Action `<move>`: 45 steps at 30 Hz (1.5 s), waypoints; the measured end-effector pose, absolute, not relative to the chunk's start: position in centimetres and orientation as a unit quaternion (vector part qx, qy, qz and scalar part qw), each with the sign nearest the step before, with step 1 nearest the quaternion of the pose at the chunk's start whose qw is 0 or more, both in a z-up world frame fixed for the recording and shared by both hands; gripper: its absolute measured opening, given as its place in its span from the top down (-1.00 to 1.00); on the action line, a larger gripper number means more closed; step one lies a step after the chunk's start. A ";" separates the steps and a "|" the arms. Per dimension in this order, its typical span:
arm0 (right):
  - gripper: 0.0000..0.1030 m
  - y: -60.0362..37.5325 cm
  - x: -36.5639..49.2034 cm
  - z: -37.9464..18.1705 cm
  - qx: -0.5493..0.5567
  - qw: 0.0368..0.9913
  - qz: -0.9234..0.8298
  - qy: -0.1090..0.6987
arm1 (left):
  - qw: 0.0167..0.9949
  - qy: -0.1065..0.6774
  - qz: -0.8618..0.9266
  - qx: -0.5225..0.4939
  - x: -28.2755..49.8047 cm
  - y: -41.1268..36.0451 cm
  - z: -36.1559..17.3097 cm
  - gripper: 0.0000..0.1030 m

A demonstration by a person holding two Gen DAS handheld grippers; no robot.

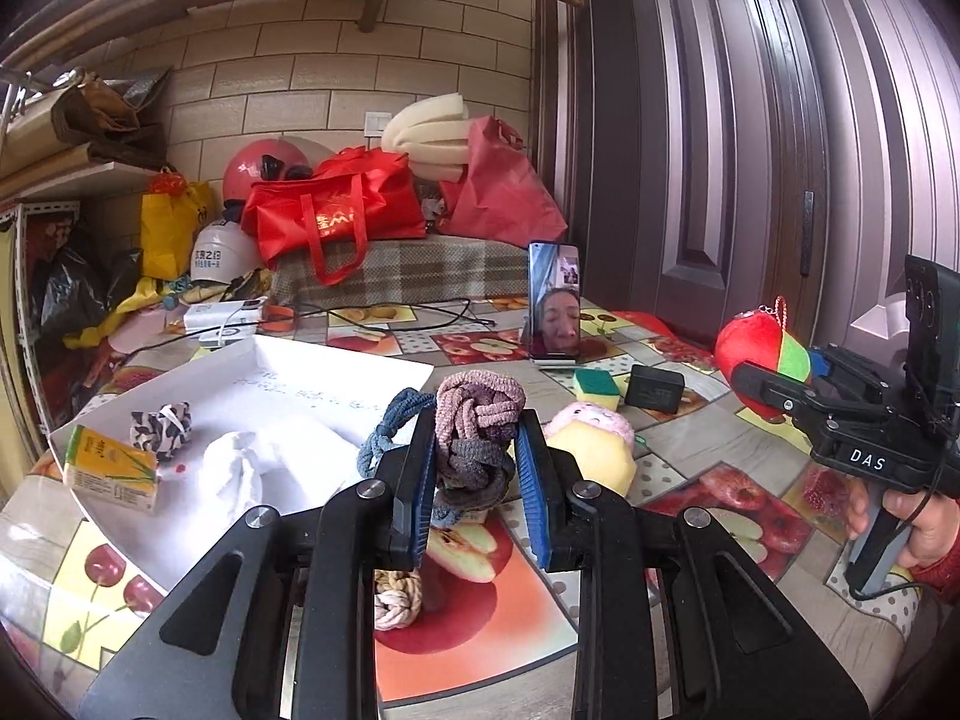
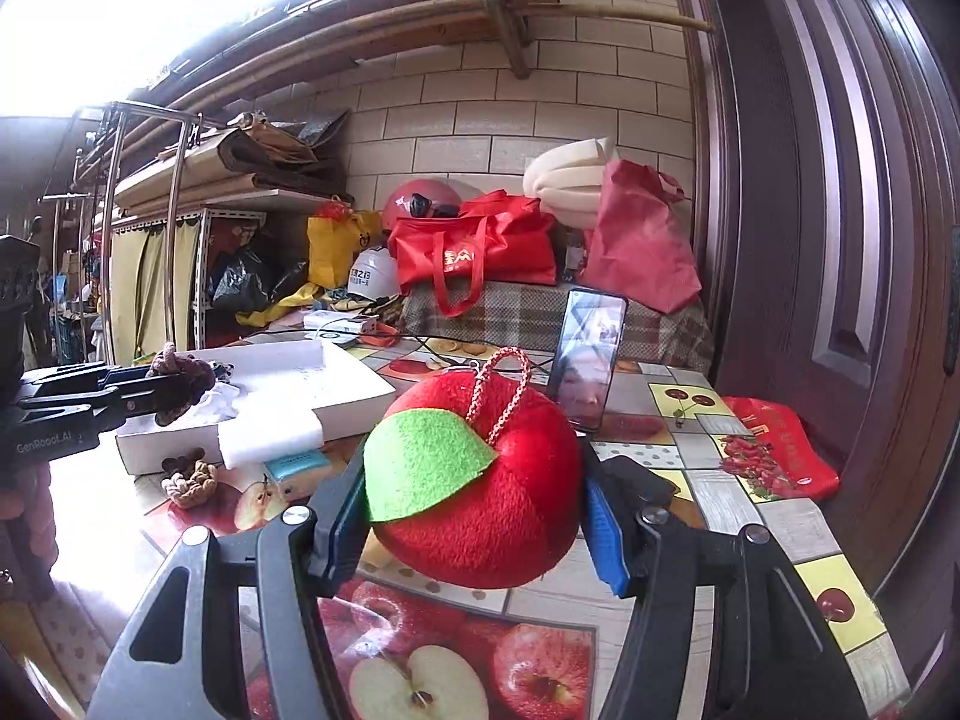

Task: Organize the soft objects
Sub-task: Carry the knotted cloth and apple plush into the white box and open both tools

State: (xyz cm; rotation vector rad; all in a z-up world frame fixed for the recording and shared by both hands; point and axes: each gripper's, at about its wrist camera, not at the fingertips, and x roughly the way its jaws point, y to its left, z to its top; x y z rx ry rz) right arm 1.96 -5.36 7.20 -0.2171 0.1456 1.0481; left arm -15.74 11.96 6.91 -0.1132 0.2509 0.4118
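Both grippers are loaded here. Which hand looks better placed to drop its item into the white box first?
Probably the left. The left gripper, shut on the knotted hair ties, is beside the white box; the right gripper, holding the plush apple, is farther from it.

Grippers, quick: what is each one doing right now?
Left gripper: shut on the knotted hair ties, lifted off the table.
Right gripper: shut on the red plush apple.
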 end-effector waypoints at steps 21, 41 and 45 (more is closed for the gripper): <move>-0.18 0.9 -0.9 6.2 -0.101 0.826 0.547 0.092 | 0.944 0.113 0.300 -0.075 -17.4 17.9 6.0 0.52; -0.18 14.3 -6.0 6.2 -0.102 0.791 0.597 0.089 | 0.894 0.053 0.423 -0.139 -19.7 27.7 5.8 0.52; -0.18 17.0 -5.4 6.1 -0.095 0.792 0.591 0.118 | 0.886 0.046 0.431 -0.164 -20.3 29.0 5.5 0.52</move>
